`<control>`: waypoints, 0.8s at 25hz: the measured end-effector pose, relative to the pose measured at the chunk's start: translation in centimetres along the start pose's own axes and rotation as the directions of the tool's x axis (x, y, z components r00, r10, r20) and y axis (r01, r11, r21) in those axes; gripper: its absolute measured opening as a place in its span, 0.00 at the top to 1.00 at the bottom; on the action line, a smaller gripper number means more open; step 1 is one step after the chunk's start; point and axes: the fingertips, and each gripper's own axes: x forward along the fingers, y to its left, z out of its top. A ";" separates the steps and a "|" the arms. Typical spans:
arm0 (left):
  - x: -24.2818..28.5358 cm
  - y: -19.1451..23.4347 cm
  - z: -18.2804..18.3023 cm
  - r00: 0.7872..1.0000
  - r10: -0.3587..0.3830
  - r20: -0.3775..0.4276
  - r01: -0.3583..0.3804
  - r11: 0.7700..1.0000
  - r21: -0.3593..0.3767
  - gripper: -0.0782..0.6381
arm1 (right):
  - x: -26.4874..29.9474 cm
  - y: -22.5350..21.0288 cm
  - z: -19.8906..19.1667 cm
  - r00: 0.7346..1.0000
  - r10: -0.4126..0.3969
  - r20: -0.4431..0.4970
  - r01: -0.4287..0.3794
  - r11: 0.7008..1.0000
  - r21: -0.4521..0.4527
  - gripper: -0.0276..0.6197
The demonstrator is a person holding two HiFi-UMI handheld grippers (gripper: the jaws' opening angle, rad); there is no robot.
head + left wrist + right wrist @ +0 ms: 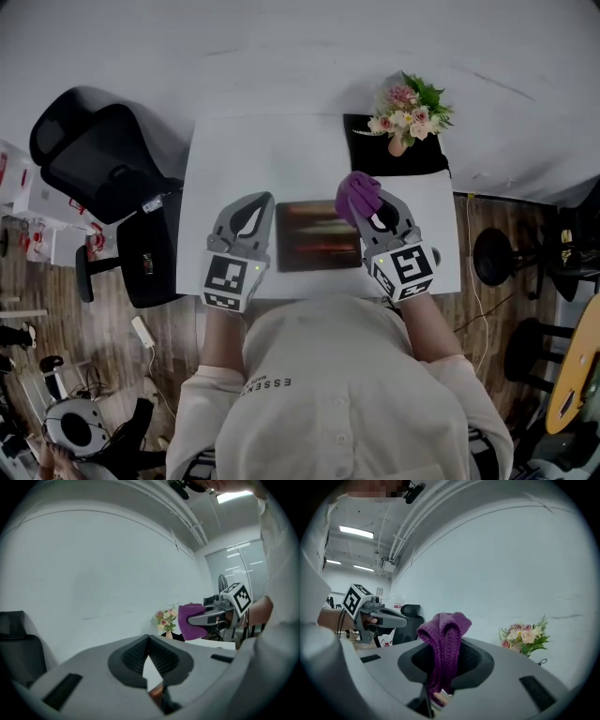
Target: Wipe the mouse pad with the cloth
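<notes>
At frame centre, my right claw [366, 212] grips the cloth [358, 192] at the right edge of the mouse pad [314, 239]. My left claw [260, 206], closed and empty, flanks the pad. Wiping appears barely begun.

The mouse pad [317, 236] lies on the table [281, 159], flowers [410, 108] behind, chair [94, 155] left.

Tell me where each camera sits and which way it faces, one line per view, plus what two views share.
Head view: on the person's head, looking steeply down at the table, mouse pad, left gripper, right gripper and the person's shirt.
Left gripper view: along its shut, empty jaws toward the wall; the right gripper with the purple cloth shows.
Right gripper view: along jaws clamping the cloth; the left gripper shows.
Shared: both gripper views show the flowers.
</notes>
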 end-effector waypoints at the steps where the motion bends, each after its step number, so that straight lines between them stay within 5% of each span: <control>1: 0.0 -0.1 0.0 1.000 0.000 -0.001 0.000 1.000 0.000 0.89 | 0.0 0.0 0.0 1.000 -0.002 -0.002 0.002 1.000 0.002 0.82; 20: 0.6 -1.2 -0.1 1.000 0.005 -0.016 -0.005 1.000 -0.008 0.89 | -0.6 -0.7 -0.6 1.000 -0.014 -0.011 0.015 1.000 0.016 0.82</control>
